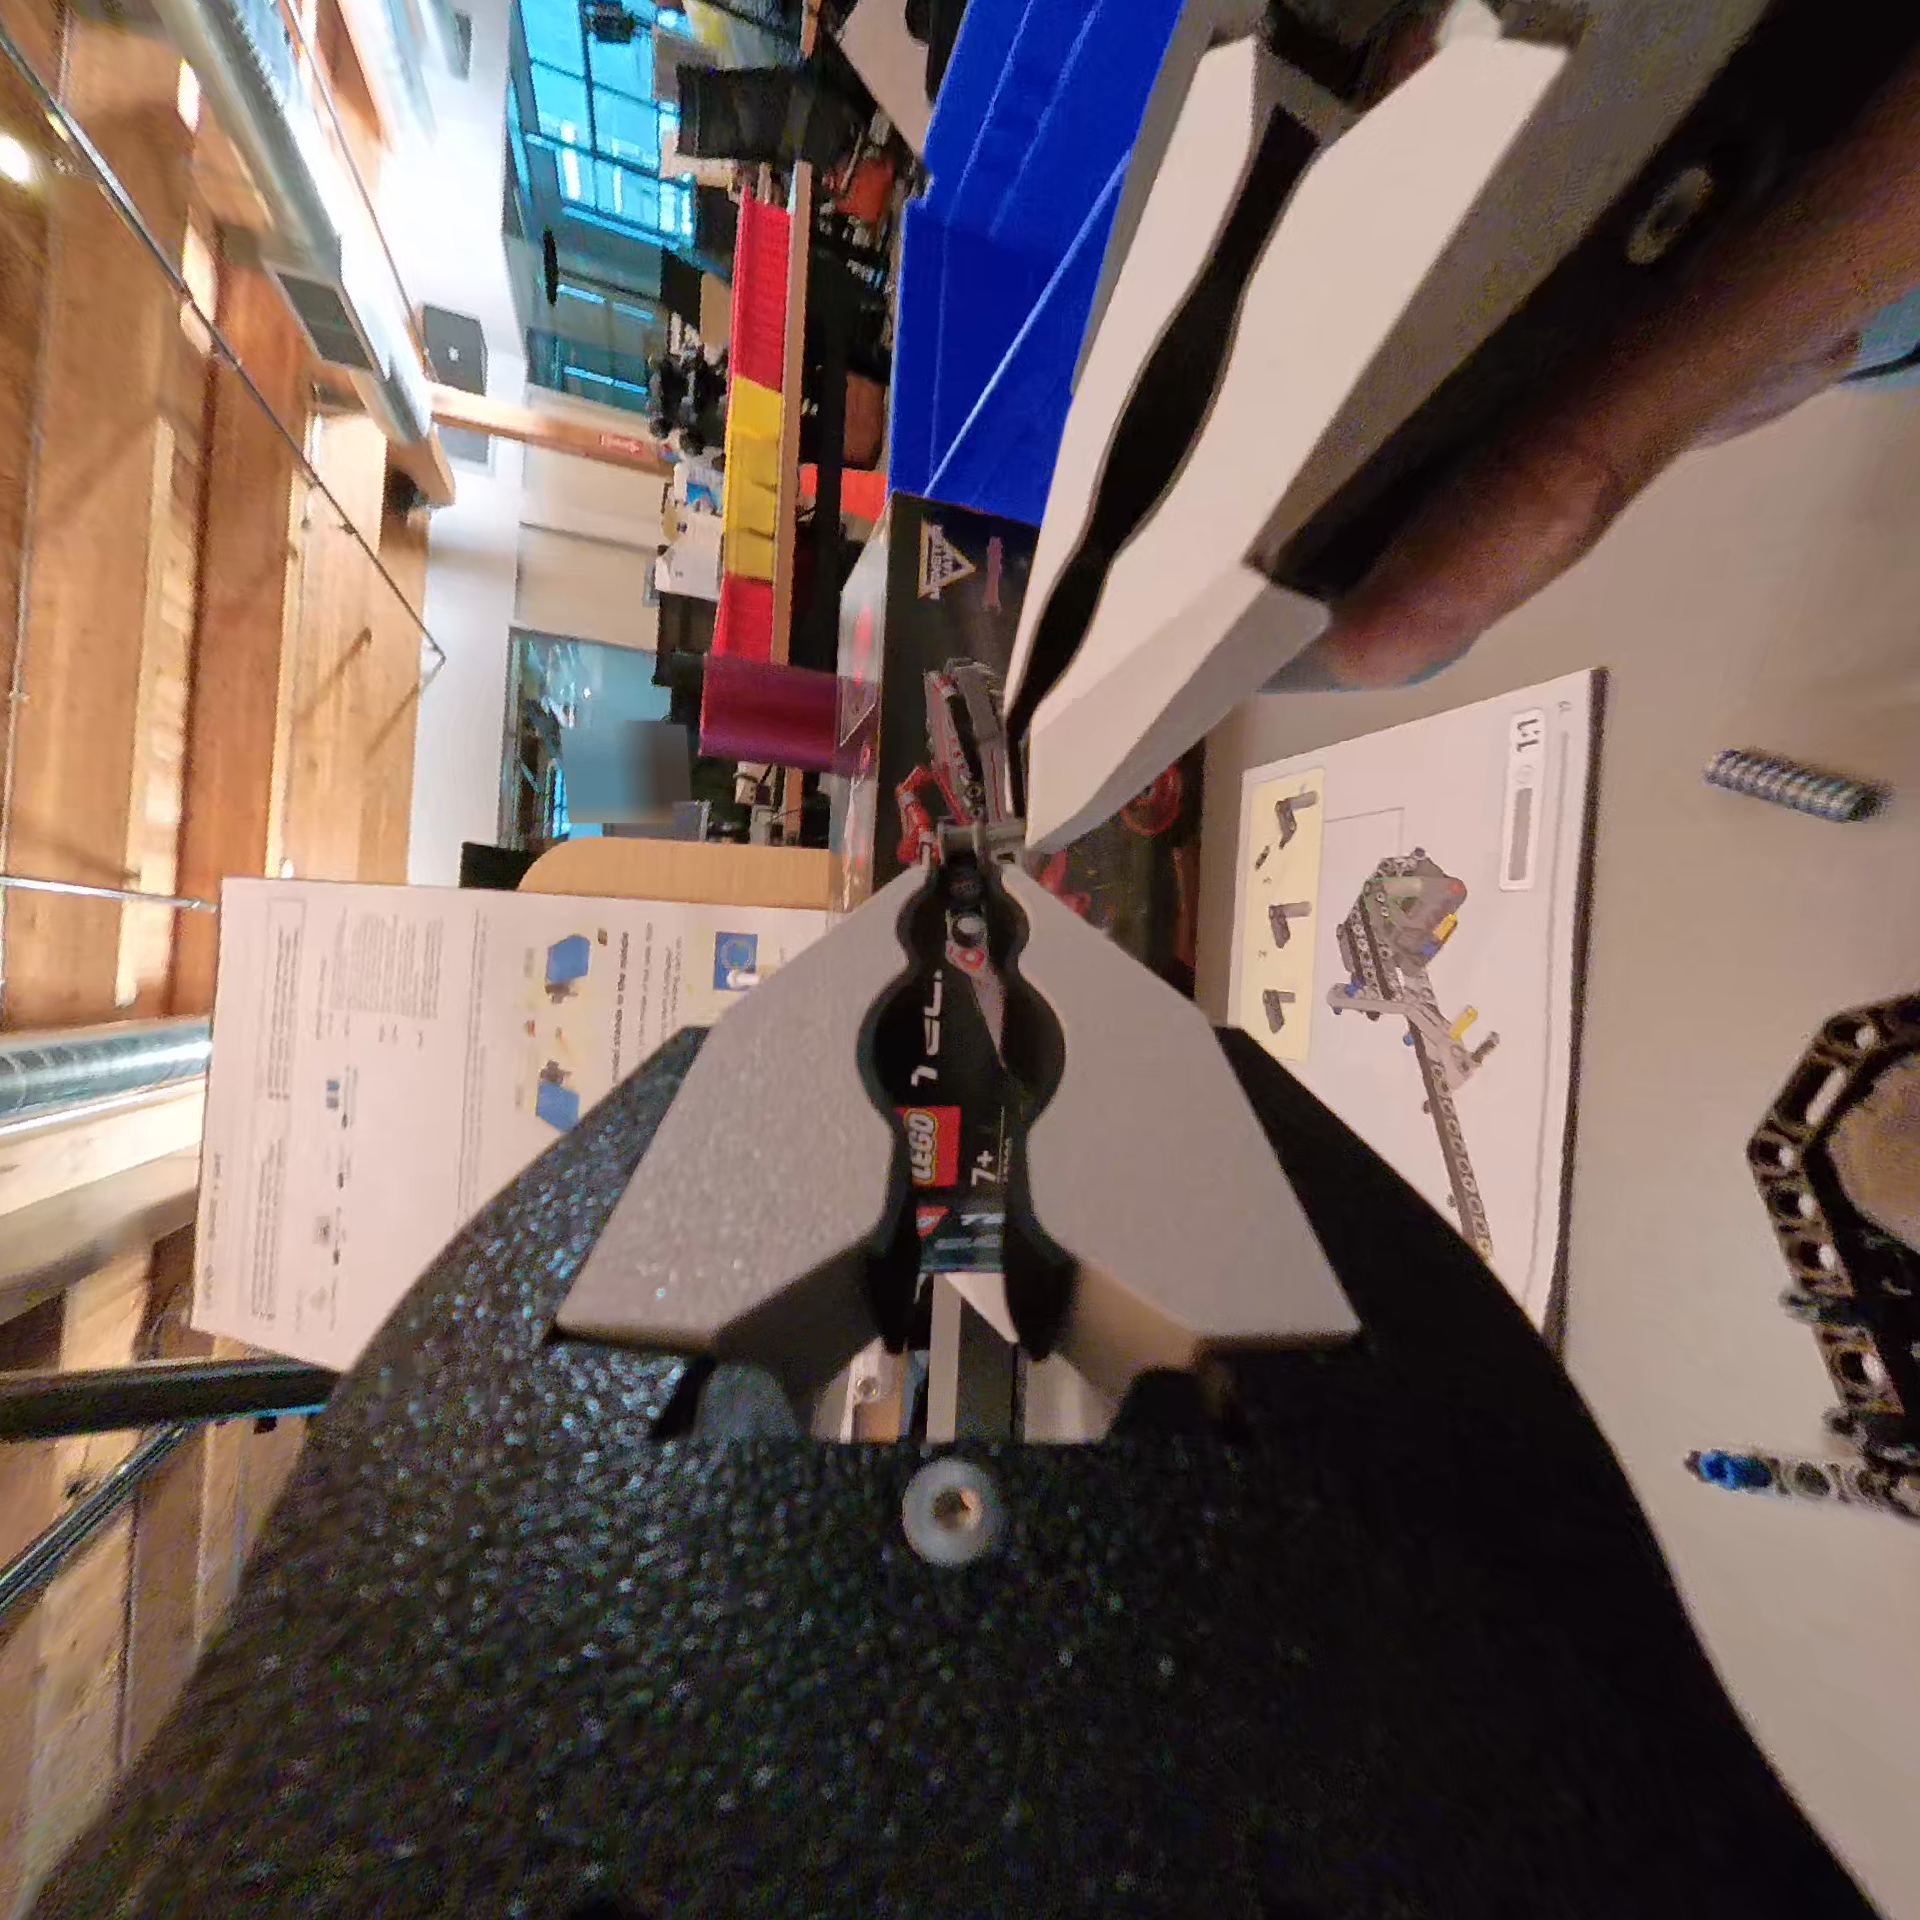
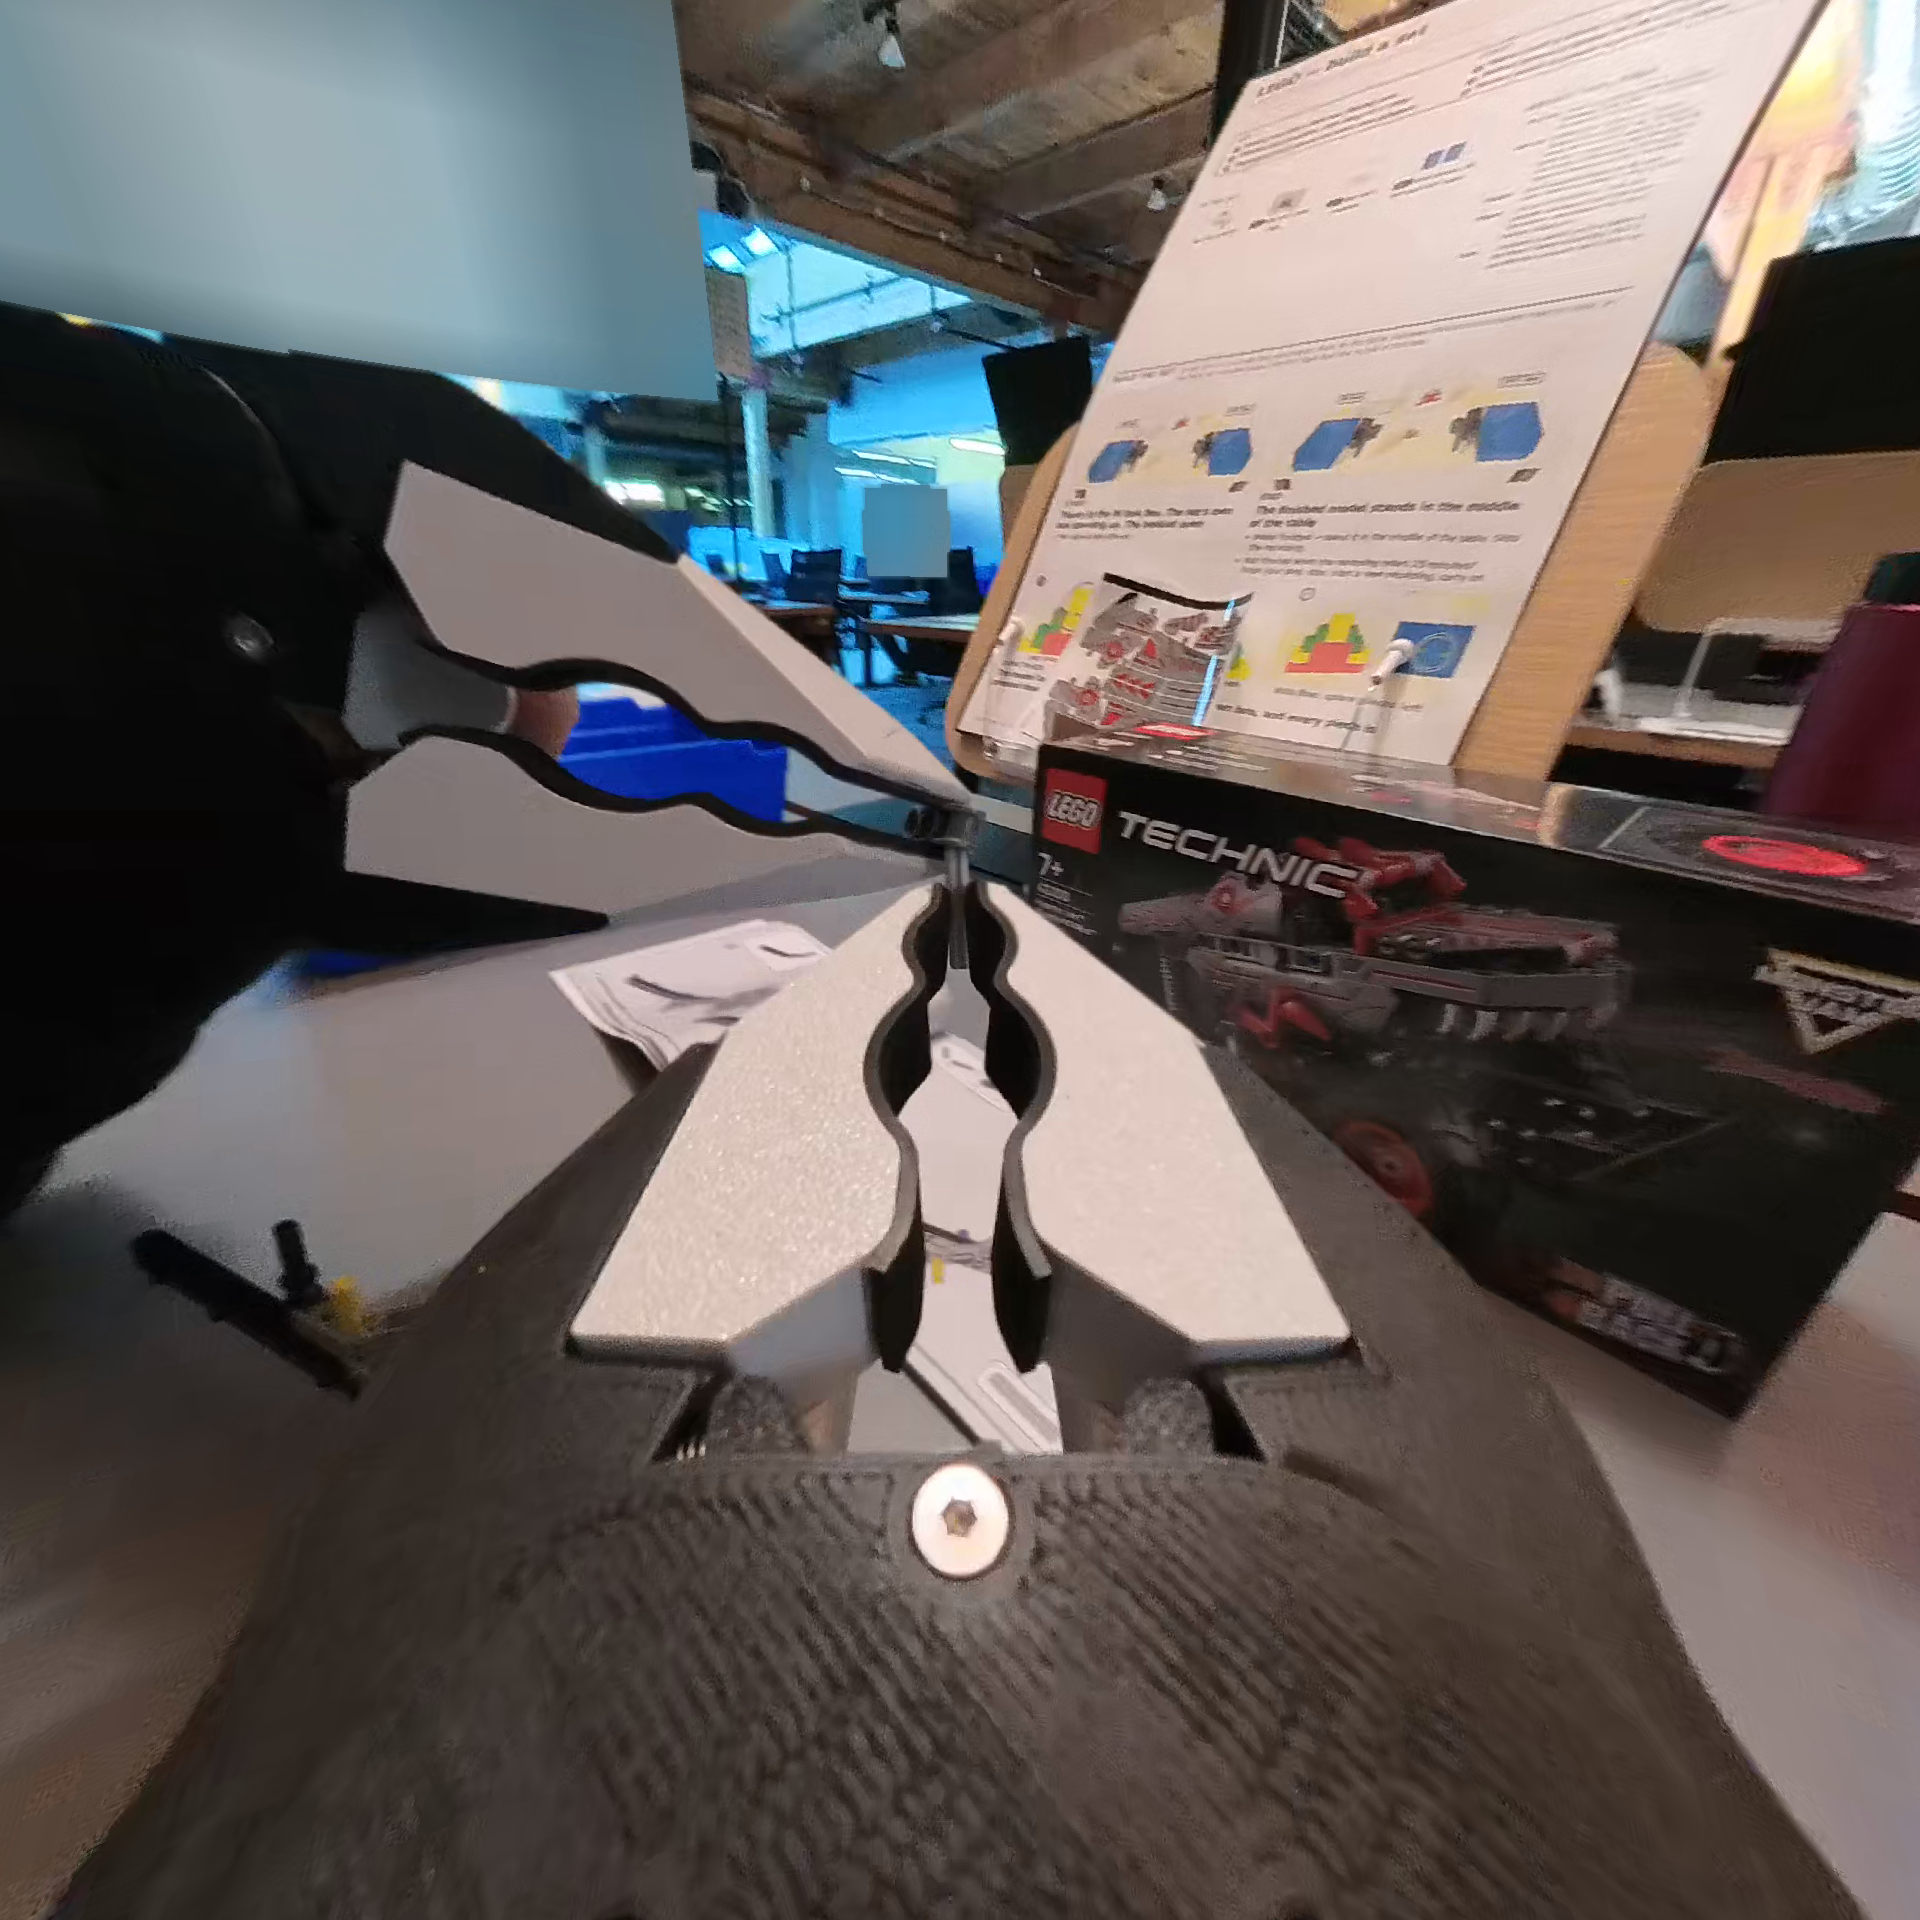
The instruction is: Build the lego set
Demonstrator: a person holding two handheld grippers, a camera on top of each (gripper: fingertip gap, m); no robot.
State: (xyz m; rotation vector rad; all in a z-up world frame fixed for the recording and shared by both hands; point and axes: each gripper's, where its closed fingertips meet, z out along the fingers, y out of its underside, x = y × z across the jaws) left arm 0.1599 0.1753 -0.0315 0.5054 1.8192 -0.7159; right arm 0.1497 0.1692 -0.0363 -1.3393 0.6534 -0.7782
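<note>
My left gripper (image 1: 971, 868) is shut on a small dark grey connector (image 1: 975, 836), held in the air in front of the Lego box. My right gripper (image 2: 956, 896) is shut on a thin grey axle (image 2: 956, 920) that stands upright between its tips. The axle's upper end meets the connector (image 2: 940, 824) held at the left gripper's tips (image 2: 964, 821). In the left wrist view the right gripper (image 1: 1018, 790) comes in from the upper right, its tips against the connector. The open instruction booklet (image 1: 1434, 987) lies on the white table and also shows in the right wrist view (image 2: 696, 977).
The black Lego box (image 2: 1455, 987) stands just behind the tips. An instruction board (image 2: 1351, 416) leans on a stand behind it. Blue bins (image 1: 987, 260) sit farther off. A black frame assembly (image 1: 1849, 1195), a grey ribbed part (image 1: 1792, 784) and loose black parts (image 2: 260, 1299) lie on the table. Left and right tips are no more than a few centimetres apart.
</note>
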